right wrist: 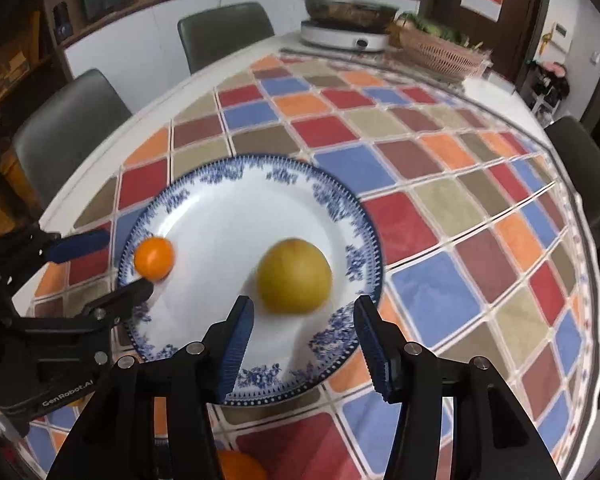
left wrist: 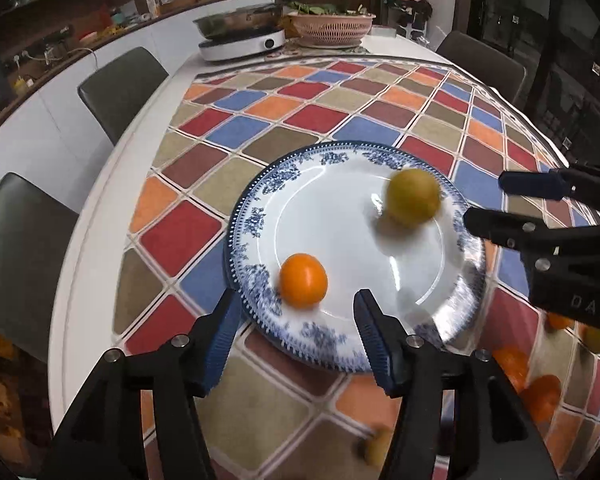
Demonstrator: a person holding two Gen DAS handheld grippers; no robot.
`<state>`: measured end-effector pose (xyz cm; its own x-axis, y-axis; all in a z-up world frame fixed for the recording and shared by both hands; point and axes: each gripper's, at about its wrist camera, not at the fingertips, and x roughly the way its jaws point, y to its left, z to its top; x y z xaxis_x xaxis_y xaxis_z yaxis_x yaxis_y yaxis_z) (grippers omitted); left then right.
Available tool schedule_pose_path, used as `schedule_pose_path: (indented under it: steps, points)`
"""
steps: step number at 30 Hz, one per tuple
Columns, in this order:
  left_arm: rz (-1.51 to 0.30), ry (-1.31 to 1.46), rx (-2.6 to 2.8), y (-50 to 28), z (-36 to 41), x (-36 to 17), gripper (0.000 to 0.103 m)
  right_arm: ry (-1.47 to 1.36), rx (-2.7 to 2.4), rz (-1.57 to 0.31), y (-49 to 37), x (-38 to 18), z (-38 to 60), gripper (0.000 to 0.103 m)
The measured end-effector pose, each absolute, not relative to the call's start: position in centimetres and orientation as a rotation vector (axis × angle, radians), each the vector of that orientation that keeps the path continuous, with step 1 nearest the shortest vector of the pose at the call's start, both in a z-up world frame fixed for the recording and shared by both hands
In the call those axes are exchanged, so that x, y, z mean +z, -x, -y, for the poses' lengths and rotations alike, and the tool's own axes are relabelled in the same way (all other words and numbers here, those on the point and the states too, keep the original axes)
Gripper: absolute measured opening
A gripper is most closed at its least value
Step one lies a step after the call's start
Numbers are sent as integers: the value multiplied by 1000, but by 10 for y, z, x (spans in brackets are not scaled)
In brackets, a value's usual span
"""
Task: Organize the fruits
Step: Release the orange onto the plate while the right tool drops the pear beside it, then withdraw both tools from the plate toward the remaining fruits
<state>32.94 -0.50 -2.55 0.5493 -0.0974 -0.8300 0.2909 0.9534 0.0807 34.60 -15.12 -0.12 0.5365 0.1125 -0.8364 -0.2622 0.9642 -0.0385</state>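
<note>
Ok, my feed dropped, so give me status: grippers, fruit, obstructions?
Left gripper open, empty. Right gripper open, empty. Orange and yellow fruit on plate. More fruit loose on tablecloth. Nothing blocking.

A big round plate [left wrist: 256, 216], white with blue flowers around its rim, lies flat on the table. Two fruits sit on it, well apart. One is a small orange fruit [left wrist: 303, 280], round and shiny, close to the plate's edge. The other is a bigger yellow-green fruit [left wrist: 413, 197], round and dull, on the white part nearer the other side. It looks a bit blurry. More fruits lie off the plate on the table: some orange ones [left wrist: 540, 394] bunched together, a little yellow one [left wrist: 376, 446], and another orange one [right wrist: 240, 465] seen only partly.
</note>
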Motion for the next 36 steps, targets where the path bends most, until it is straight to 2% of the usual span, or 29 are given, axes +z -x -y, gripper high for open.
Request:
schedule_pose_path:
  steps: [2,5,7,8,9,10,22,25,29,36]
  points:
    - [-946,-222,-216,-317,4,-15,58,197,218,-942,-334,11,151,53]
    - [-920,-203,-199,-298,2,1,65,209,223,-898,-315,27,151,53]
    - [-895,-184,-195,-282,0,12,66,201,226,-875,-302,36,152,53]
    - [-882,-177,-192,-273,0,17,67,194,225,-866,-296,39,154,56]
    - [-873,-177,-186,-268,0,20,69,186,224,-857,-289,42,155,64]
    - [-857,-179,-174,-260,0,23,70,178,220,-846,-281,46,157,67]
    - [-762,-127,-138,-190,-2,52,79,158,164,-732,-201,70,170,67]
    - [-738,-106,-152,-173,1,59,84,157,139,-716,-186,74,177,67]
    - [-693,-129,-148,-153,11,65,85,133,126,-704,-167,78,189,74]
    - [-650,-137,-151,-124,23,63,86,144,50,-662,-131,80,207,74]
